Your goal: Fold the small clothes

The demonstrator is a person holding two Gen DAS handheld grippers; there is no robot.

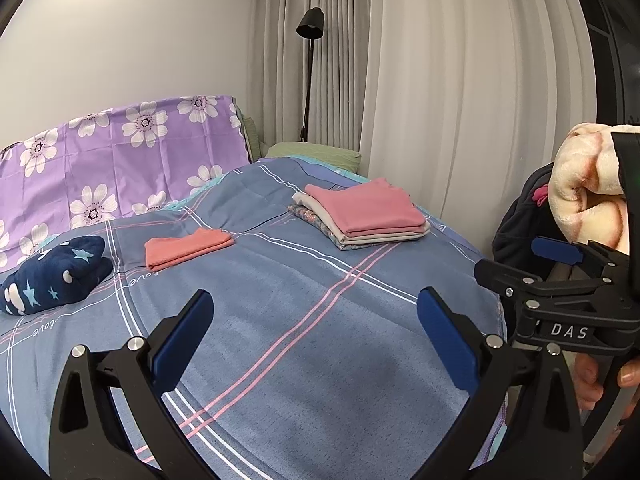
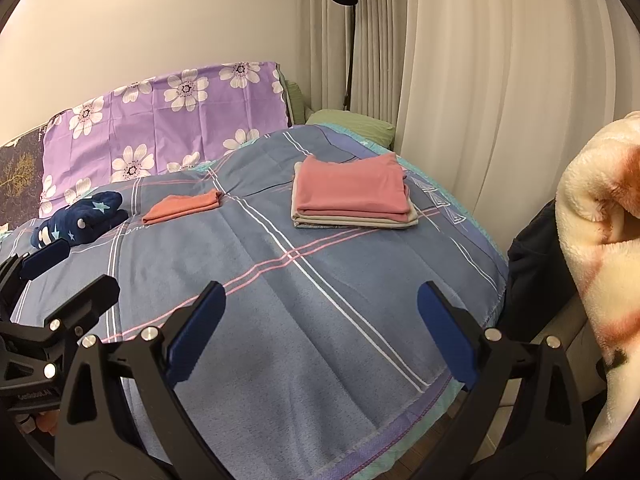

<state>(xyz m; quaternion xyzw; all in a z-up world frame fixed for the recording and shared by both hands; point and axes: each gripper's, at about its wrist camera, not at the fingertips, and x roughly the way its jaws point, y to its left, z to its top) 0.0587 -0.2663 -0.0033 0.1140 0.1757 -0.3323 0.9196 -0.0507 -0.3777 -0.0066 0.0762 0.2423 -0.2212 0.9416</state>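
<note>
Both tongs hang spread wide and empty above the near edge of the bed (image 1: pixel 320 360): the left gripper (image 1: pixel 314 328) with its blue pads (image 1: pixel 182 332) well apart, the right gripper (image 2: pixel 320 328) the same, each also showing at the edge of the other's view. Beyond them on the plaid cover lie the clothes already dealt with: a folded coral cloth (image 1: pixel 188 248), a neat stack (image 1: pixel 360 216) topped in pink toward the far right, and a navy starred bundle (image 1: pixel 56 276) at the left, which looks rolled or bunched rather than flat. To the right, off the bed, hangs a cream fleece (image 2: pixel 600 240) with rust-coloured marks, probably the next piece. It looks thick, soft and light, likely to slump and spring back from a crease, so a pinch at a hem or corner with each tong, taking in the full pile, should serve better than a grab at the bulk. Its edges and full shape are cut off by the frame, so I cannot tell what garment it is or where its corners lie. A dark heap (image 2: pixel 536 272) beside it is unclear too. Behind stand a purple flowered cloth (image 1: pixel 120 160), a lamp (image 1: pixel 310 24) and curtains (image 1: pixel 460 80).
</note>
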